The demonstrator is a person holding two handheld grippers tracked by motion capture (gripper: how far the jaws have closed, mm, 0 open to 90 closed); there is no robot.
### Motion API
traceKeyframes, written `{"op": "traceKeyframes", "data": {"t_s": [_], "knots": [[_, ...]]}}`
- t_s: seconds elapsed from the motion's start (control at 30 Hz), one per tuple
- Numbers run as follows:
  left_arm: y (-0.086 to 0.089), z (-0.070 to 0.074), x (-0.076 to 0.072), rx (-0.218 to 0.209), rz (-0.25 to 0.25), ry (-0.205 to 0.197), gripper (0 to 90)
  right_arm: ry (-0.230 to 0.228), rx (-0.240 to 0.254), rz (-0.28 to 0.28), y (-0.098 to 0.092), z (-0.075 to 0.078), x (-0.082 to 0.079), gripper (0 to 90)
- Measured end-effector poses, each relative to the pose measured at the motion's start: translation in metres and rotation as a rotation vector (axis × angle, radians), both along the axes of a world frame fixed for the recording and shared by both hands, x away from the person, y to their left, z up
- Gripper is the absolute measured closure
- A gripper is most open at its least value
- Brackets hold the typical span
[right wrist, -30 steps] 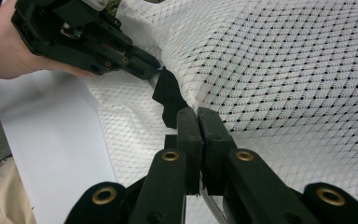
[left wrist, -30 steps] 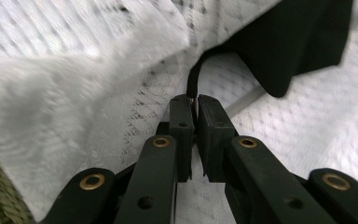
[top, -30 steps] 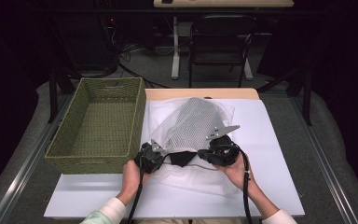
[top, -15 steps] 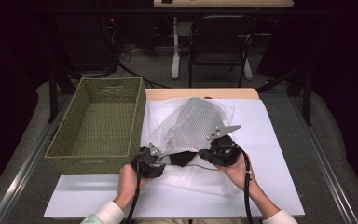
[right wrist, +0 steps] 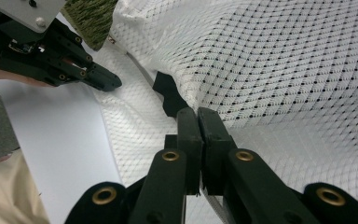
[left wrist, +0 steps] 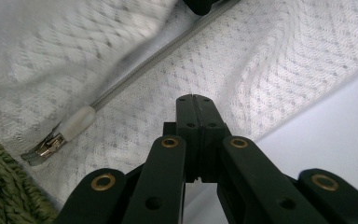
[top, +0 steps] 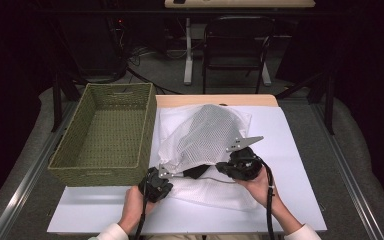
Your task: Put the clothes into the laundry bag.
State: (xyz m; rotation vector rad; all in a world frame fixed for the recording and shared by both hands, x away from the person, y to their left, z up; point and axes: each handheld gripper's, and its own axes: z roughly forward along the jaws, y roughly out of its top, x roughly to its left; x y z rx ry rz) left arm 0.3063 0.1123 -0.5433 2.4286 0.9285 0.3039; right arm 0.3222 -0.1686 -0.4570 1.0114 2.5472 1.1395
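Left gripper (top: 156,184) shifted; mesh bag (top: 202,135) puffed.

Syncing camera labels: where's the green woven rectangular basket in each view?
High view: green woven rectangular basket on the left of the table, next to the white mesh bag.
Left gripper view: bottom-left corner, just beyond the bag's edge.
Right gripper view: top edge, left of centre, behind the bag.
Shared landmark: the white mesh bag, beside the basket in every view.
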Motion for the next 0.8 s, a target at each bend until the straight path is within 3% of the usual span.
{"op": "traceKeyframes", "data": {"t_s": [0.17, 0.2, 0.23, 0.27, 0.43, 0.47, 0.57, 0.73, 0.8], "knots": [[0.002, 0.001, -0.006, -0.001, -0.002, 0.004, 86.8, 0.017, -0.009, -0.007, -0.009, -0.003, -0.004, 88.2], [0.001, 0.001, -0.018, 0.007, -0.059, 0.02, 77.2, 0.024, -0.013, -0.009, -0.01, -0.004, -0.004, 88.2], [0.001, 0.001, -0.018, 0.007, -0.059, 0.02, 65.8, 0.024, -0.013, -0.009, -0.01, -0.004, -0.004, 88.2], [0.001, 0.001, -0.018, 0.007, -0.059, 0.02, 65.8, 0.056, -0.048, -0.005, -0.014, -0.014, -0.005, 88.2], [0.0, 0.001, -0.018, 0.004, -0.071, 0.02, 65.8, 0.056, -0.048, -0.005, -0.014, -0.014, -0.005, 88.2], [0.0, 0.0, -0.02, -0.005, -0.083, 0.012, 73.7, 0.074, -0.061, -0.013, -0.017, -0.019, -0.006, 88.1], [-0.001, -0.001, -0.023, -0.008, -0.09, -0.012, 84.8, 0.098, -0.079, -0.02, -0.021, -0.028, -0.005, 88.1], [0.002, -0.002, -0.024, -0.03, -0.082, -0.01, 89.9, 0.13, -0.123, -0.027, -0.025, -0.045, -0.003, 88.1], [0.002, -0.001, -0.026, -0.046, -0.087, 0.008, 90.0, 0.14, -0.135, -0.03, -0.026, -0.049, -0.001, 88.1]]}}
